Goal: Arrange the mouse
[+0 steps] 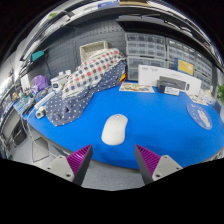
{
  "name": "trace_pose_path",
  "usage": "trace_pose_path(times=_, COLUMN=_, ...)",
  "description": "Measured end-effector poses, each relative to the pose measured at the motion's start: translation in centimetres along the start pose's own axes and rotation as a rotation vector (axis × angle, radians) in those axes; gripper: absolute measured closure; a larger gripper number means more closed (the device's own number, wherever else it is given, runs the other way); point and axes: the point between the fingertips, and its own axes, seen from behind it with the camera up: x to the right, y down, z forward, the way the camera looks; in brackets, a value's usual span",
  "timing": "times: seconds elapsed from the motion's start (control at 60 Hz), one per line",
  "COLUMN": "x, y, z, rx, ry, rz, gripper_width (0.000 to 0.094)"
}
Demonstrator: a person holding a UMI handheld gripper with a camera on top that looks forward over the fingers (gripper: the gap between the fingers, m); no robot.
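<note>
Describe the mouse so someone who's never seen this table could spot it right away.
Find the blue table with a checked cloth heaped at its far side. Nearer, just ahead of the open tongs, lies the mouse. It is the only smooth white oval alone on the bare blue.

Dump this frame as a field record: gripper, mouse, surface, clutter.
gripper: open, empty, fingers apart with purple pads showing
mouse: white, on the table, just ahead of the fingers, not between them
table: blue top
cloth: checkered, heaped at the table's far left end
box: white, at the far edge beyond the mouse
contact: none between fingers and mouse
</note>
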Motion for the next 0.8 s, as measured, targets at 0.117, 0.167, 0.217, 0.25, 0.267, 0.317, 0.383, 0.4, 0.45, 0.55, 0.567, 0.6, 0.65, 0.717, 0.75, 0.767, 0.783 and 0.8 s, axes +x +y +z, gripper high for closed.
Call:
trace_pose_path(times=0.117, x=-0.8, y=-1.8, z=3.5, rx=-0.002, ry=0.028, rz=0.024, gripper_width=0.0082)
trace_pose_path(times=0.167, x=-1.0, y=-2.5, z=4.8, rx=-0.006, ry=0.037, rz=0.035, gripper_width=0.0097)
trace_pose_path(times=0.217, x=-1.0, y=-2.8, z=6.1, rx=-0.022, ry=0.049, rz=0.048, gripper_width=0.0110)
trace_pose_path(times=0.25, x=-0.7, y=-3.5, z=6.7, rx=-0.011, ry=0.069, rz=0.047, gripper_width=0.0126)
trace_pose_path(times=0.267, x=-0.5, y=-3.7, z=7.0, rx=-0.012, ry=0.078, rz=0.049, gripper_width=0.0146)
trace_pose_path(times=0.317, x=-0.1, y=-4.1, z=7.7, rx=-0.017, ry=0.105, rz=0.060, gripper_width=0.0203)
trace_pose_path(times=0.383, x=0.8, y=-4.2, z=8.1, rx=-0.044, ry=0.148, rz=0.073, gripper_width=0.0340)
trace_pose_path(times=0.4, x=1.1, y=-4.3, z=8.1, rx=-0.048, ry=0.159, rz=0.073, gripper_width=0.0423)
trace_pose_path(times=0.45, x=1.2, y=-4.2, z=8.2, rx=-0.055, ry=0.159, rz=0.086, gripper_width=0.0426)
trace_pose_path(times=0.55, x=1.2, y=-4.0, z=8.2, rx=-0.068, ry=0.160, rz=0.080, gripper_width=0.0494)
trace_pose_path(times=0.567, x=1.2, y=-4.0, z=8.2, rx=-0.073, ry=0.160, rz=0.078, gripper_width=0.0509)
trace_pose_path(times=0.6, x=1.2, y=-3.9, z=8.2, rx=-0.081, ry=0.158, rz=0.072, gripper_width=0.0552)
trace_pose_path(times=0.65, x=1.3, y=-3.8, z=8.1, rx=-0.100, ry=0.150, rz=0.060, gripper_width=0.0591)
trace_pose_path(times=0.717, x=1.3, y=-3.9, z=8.2, rx=-0.104, ry=0.145, rz=0.069, gripper_width=0.0592)
trace_pose_path(times=0.75, x=1.3, y=-3.9, z=8.3, rx=-0.106, ry=0.146, rz=0.065, gripper_width=0.0593)
trace_pose_path(times=0.767, x=1.3, y=-3.9, z=8.2, rx=-0.107, ry=0.146, rz=0.059, gripper_width=0.0592)
trace_pose_path(times=0.783, x=1.3, y=-3.8, z=8.2, rx=-0.109, ry=0.145, rz=0.060, gripper_width=0.0591)
trace_pose_path(times=0.8, x=1.3, y=-3.8, z=8.2, rx=-0.111, ry=0.144, rz=0.066, gripper_width=0.0592)
